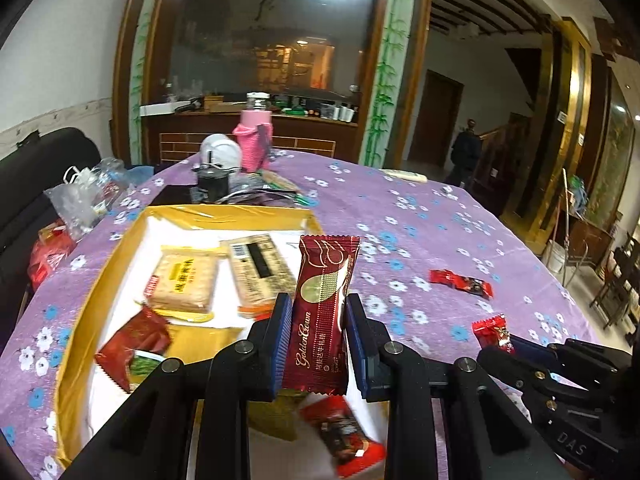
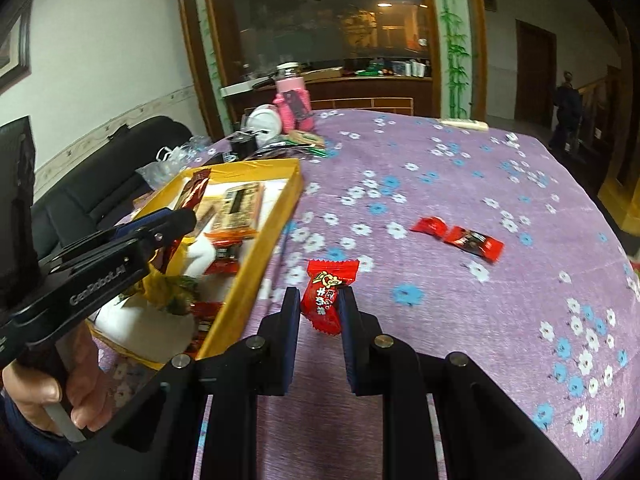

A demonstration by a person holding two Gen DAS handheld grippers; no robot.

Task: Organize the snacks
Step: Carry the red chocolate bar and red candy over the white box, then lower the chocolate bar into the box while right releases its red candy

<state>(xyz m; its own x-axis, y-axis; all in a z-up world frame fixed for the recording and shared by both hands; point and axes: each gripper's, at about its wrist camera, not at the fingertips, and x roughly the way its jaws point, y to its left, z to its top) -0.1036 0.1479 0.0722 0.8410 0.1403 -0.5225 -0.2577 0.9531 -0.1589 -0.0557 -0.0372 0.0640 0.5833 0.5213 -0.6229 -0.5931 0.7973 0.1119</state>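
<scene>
Snacks lying in yellow box [image 1: 100, 280] on desk [image 1: 440, 216], left tool [image 1: 318, 320] pinching dark red wafer bar [image 1: 320, 320] upright above box, right tool [image 2: 320, 304] pinching red candy [image 2: 328, 296] near box's right wall.

Readable stuff here: the dark red snack bar wrapper [image 1: 320, 316] says "GoldenCrown" in gold script running up its length, with some small Chinese print under it I can't make out. The left gripper [image 2: 176, 220] has "GenRobot.AI" on its black side in the right wrist view. The right gripper [image 1: 516, 344] shows "DAS" on its body. The red candy [image 2: 329, 300] has Chinese characters, too blurry to read properly.
</scene>
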